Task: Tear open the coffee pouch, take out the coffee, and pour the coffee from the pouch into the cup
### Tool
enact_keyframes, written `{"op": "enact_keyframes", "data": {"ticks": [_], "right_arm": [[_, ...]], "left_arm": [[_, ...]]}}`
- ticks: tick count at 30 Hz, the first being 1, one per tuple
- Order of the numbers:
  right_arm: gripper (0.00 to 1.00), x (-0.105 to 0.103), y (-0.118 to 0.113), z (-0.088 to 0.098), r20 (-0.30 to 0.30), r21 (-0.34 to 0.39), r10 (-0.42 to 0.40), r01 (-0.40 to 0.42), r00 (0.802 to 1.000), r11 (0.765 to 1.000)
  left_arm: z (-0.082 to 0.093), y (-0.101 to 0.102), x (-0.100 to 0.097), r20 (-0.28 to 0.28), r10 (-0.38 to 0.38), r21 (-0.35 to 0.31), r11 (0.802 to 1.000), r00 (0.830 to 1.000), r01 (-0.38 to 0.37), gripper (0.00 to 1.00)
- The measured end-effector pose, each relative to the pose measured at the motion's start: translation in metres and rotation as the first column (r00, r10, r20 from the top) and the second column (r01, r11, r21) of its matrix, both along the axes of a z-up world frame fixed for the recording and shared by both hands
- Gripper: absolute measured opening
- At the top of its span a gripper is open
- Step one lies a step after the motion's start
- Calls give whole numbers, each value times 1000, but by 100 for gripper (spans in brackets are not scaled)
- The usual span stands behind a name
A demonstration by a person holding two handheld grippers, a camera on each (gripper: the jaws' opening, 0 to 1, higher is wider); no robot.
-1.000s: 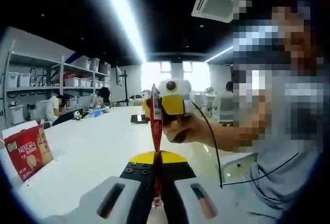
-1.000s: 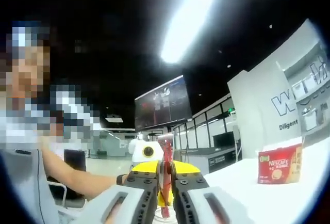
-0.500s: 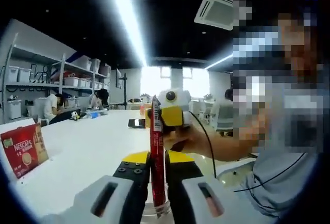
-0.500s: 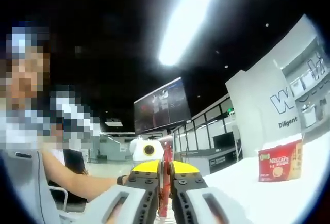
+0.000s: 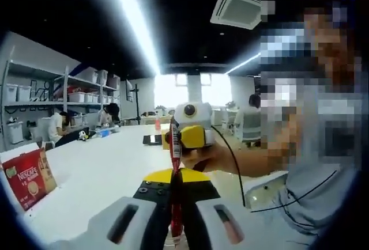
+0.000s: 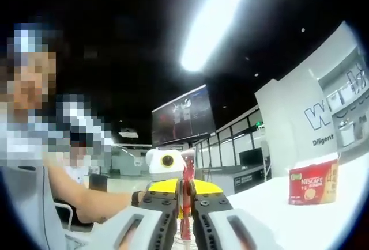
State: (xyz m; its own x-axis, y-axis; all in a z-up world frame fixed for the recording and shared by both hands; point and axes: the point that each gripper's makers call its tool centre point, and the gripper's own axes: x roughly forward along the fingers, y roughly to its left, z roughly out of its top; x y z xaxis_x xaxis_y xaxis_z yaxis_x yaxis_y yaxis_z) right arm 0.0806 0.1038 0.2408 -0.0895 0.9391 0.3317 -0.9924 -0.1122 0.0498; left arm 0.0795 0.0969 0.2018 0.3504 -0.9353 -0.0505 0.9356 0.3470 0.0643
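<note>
A thin red coffee stick pouch (image 5: 174,163) stands upright between both grippers above the white table (image 5: 104,172). My left gripper (image 5: 174,204) is shut on its lower part. In the left gripper view the right gripper (image 5: 187,132), held in a person's hand, pinches the pouch's top. In the right gripper view my right gripper (image 6: 184,204) is shut on the same red pouch (image 6: 186,178), with the left gripper (image 6: 164,163) just behind it. A clear cup rim (image 5: 168,243) shows faintly below the left jaws.
A red Nescafe box (image 5: 30,178) stands on the table to the left; the red Nescafe box (image 6: 312,182) sits on the right in the right gripper view. A person sits close by on the right (image 5: 311,163). Shelves with bins (image 5: 69,91) line the far wall.
Both views shifted slightly as the hands moved. The pouch stays held between both grippers; the right gripper sits a little lower than half a second ago.
</note>
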Motion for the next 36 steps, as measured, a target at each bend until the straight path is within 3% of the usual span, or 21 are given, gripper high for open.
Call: {"op": "enact_keyframes", "data": {"ticks": [5,9,13,27,31,36], "right_arm": [[10,3,-2,-3,-6,0,-6,6,1000,1000],[15,6,-10,4,-14,40,-7,8,1000,999],[9,5,-11,5,-13,42,-4,4,1000,999],[7,4,-5,-1,-52,28,21,-19,998,999],[6,4,-5,0,-54,30,22,-20,998,999],[6,2,-2,-3,-34,14,17,-16,999,1000]], "left_arm": [[-2,-1,-1,13,2,28,1000,1000,-3,4],[-2,0,-2,15,8,36,999,1000,-8,4],[-3,-1,-4,6,6,35,999,1000,-7,4],[-5,-1,-4,-12,2,25,1000,1000,-2,8],[4,-2,-4,-22,2,-28,1000,1000,-2,16],[10,5,3,-22,-4,-49,999,1000,3,15]]}}
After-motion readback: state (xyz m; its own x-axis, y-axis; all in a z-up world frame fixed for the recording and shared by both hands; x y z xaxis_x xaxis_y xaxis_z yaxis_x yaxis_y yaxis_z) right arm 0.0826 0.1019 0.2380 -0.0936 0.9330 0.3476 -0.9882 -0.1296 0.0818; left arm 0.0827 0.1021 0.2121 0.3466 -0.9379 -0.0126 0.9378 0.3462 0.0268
